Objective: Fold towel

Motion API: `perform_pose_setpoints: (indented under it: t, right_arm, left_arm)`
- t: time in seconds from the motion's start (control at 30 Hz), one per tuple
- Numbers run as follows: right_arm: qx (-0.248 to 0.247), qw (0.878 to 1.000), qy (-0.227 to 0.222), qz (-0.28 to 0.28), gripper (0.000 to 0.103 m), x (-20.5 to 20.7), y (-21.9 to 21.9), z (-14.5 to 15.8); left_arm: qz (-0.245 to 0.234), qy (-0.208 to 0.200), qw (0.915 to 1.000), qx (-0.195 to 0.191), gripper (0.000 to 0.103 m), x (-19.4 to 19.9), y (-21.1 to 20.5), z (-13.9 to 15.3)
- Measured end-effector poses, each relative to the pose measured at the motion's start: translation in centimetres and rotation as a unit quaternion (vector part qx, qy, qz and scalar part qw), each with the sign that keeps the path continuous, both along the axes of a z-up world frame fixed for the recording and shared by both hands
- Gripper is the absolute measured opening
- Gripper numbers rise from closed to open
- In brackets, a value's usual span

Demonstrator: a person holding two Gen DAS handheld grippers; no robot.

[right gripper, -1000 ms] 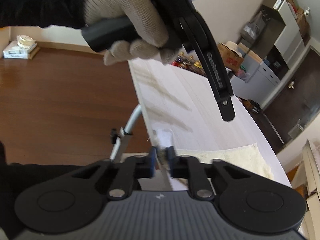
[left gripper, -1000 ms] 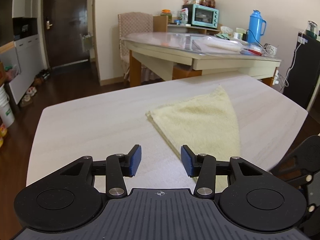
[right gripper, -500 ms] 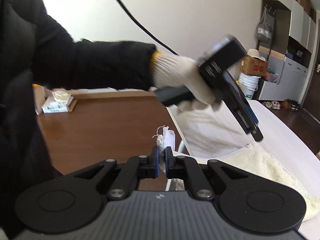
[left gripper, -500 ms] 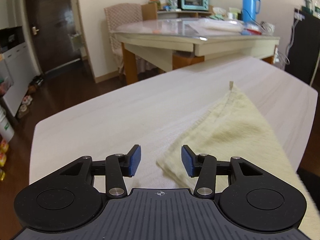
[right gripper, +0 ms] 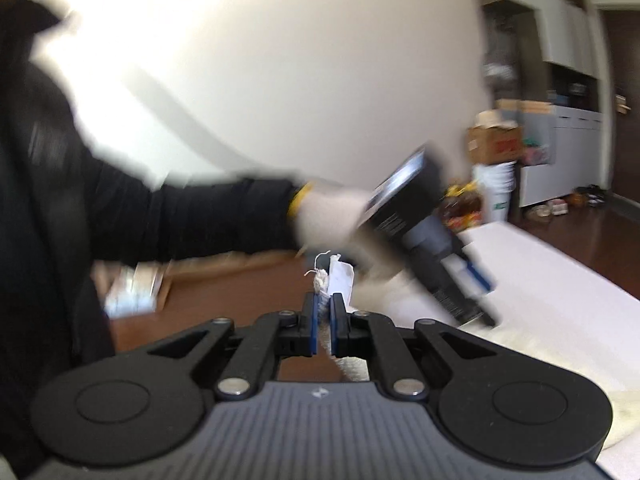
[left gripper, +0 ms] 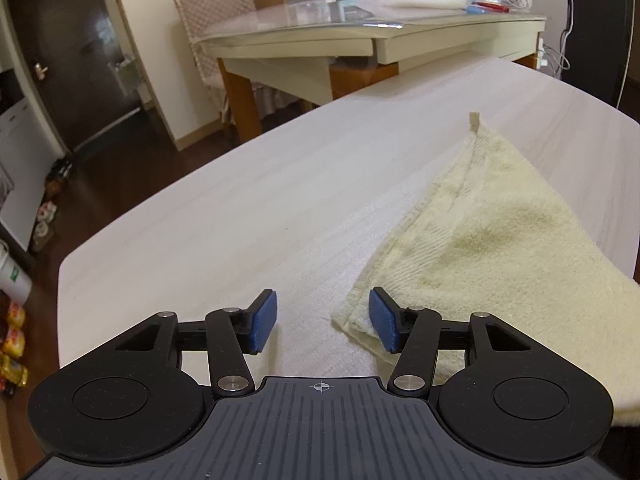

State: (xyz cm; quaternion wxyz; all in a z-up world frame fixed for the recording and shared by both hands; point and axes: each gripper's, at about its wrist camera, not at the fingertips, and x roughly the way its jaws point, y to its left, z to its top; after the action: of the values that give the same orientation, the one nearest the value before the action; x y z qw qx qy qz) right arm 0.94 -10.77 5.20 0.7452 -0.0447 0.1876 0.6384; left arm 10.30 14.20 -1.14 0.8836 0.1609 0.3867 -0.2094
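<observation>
Yellow towel (left gripper: pixel 500 248) lies doubled near the table's (left gripper: pixel 240 208) right edge. My left gripper (left gripper: pixel 323 322) is wide beside its corner; my right gripper (right gripper: pixel 324 322) pinches another corner with its tag, which may slip.

We see the towel (left gripper: pixel 496 248) lying on the table (left gripper: pixel 248 208) at the frame's right, its near corner between our left gripper's (left gripper: pixel 323 322) spread fingers; a second table (left gripper: pixel 372 40) stands behind, upper centre.

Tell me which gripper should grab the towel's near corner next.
Left. The left gripper is open with the pale yellow terry towel corner between its fingers. The right gripper is already shut on the towel's tagged corner.
</observation>
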Motion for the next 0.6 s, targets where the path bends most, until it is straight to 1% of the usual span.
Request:
perform_pose_setpoints:
  t: [0.07, 0.1, 0.13, 0.2, 0.23, 0.3, 0.37, 0.43, 0.5, 0.6]
  right_arm:
    - [0.031, 0.998, 0.031, -0.033, 0.007, 2.2, -1.5, 0.3]
    - [0.048, 0.996, 0.052, -0.056, 0.007, 3.6, -2.5, 0.1]
    - [0.065, 0.991, 0.079, -0.082, 0.007, 5.1, -3.8, -0.4]
    - [0.090, 0.980, 0.122, -0.126, 0.007, 7.6, -5.9, -1.4]
    - [0.096, 0.975, 0.137, -0.144, 0.007, 8.5, -6.7, -2.0]
    - [0.110, 0.957, 0.182, -0.197, 0.007, 11.0, -9.1, -4.2]
    - [0.115, 0.946, 0.201, -0.226, 0.007, 12.3, -10.3, -5.6]
    - [0.120, 0.939, 0.213, -0.243, 0.007, 13.2, -11.4, -6.2]
    - [0.124, 0.924, 0.234, -0.275, 0.007, 14.3, -12.2, -7.7]
    - [0.118, 0.909, 0.253, -0.310, 0.007, 15.1, -12.9, -9.1]
  left_arm:
    - [0.028, -0.011, 0.9989, -0.035, 0.050, 0.3, 1.0, 0.7]
    - [0.043, -0.017, 0.9975, -0.053, 0.050, 0.4, 1.6, 1.0]
    - [0.050, -0.022, 0.9964, -0.065, 0.050, 0.4, 2.0, 1.3]
    - [0.071, -0.049, 0.9928, -0.083, 0.050, 0.1, 2.9, 2.5]
    - [0.071, -0.053, 0.9928, -0.081, 0.050, -0.1, 2.8, 2.6]
    - [0.068, -0.057, 0.9933, -0.075, 0.050, -0.3, 2.6, 2.7]
    - [0.065, -0.061, 0.9936, -0.069, 0.050, -0.6, 2.3, 2.7]
    - [0.062, -0.065, 0.9940, -0.063, 0.050, -0.9, 2.0, 2.8]
    - [0.056, -0.062, 0.9947, -0.061, 0.050, -1.0, 1.4, 2.4]
    - [0.046, -0.055, 0.9954, -0.063, 0.050, -1.2, 0.2, 1.8]
